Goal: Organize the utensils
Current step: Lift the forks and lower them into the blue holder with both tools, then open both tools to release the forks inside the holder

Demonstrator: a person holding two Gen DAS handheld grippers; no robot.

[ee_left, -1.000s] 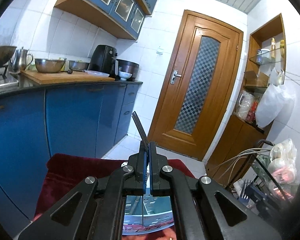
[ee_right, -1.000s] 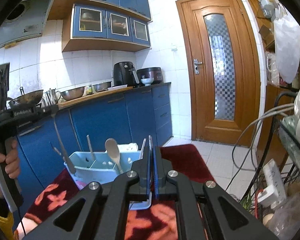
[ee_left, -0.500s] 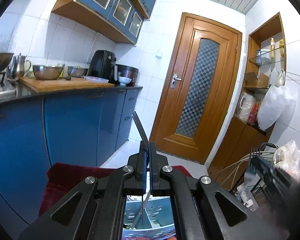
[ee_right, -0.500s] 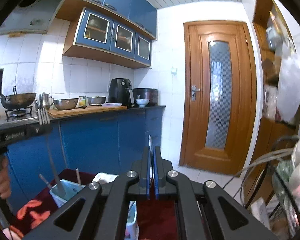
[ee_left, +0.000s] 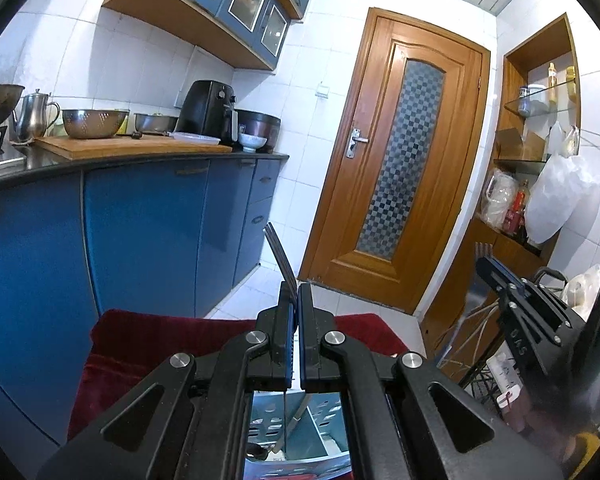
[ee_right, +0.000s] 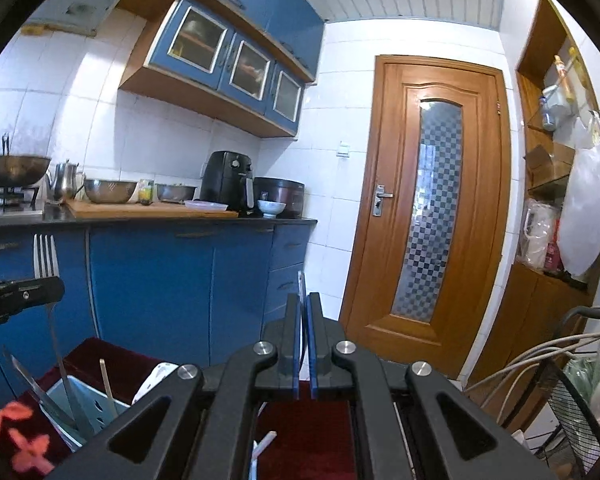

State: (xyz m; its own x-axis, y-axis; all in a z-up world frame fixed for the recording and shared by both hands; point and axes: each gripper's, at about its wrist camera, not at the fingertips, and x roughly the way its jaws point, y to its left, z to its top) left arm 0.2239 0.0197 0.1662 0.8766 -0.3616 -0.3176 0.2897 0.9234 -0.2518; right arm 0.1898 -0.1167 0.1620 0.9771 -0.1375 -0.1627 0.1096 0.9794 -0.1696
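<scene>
- Between the two black fingers of the left claw point(ee_left: 294, 292), a metal fork point(ee_right: 46, 264) is pinched tight. In the right wrist view its prongs point up, and its long handle goes down into the light blue utensil holder point(ee_right: 66, 390).
- In the left wrist view, the same fork shows as a thin strip sticking up past the fingertips, and its thin handle hangs down into one box of the holder, seen through the gap under the claw.
- The right claw point(ee_right: 304, 300) is almost shut, with only a thin gap. A thin, flat, pale thing pokes up from between the fingers, so it seems to be holding something. I cannot tell what that thing is.
- The utensil holder sits on a dark red cloth point(ee_left: 172, 332) with orange flowers on it.
- Inside the holder, a knife point(ee_right: 32, 384) leans to one side, and a pale stick point(ee_right: 108, 380) stands up beside it. A white utensil point(ee_right: 156, 376) rests at the holder's right edge.
- Behind it all are blue cabinets point(ee_right: 152, 280) and a dark tabletop point(ee_right: 180, 220). On the tabletop are a wooden board, metal bowls, a small metal jug and a black air fryer point(ee_right: 228, 178).
- A brown wooden door point(ee_right: 432, 208) with checked glass stands past the cabinets.
</scene>
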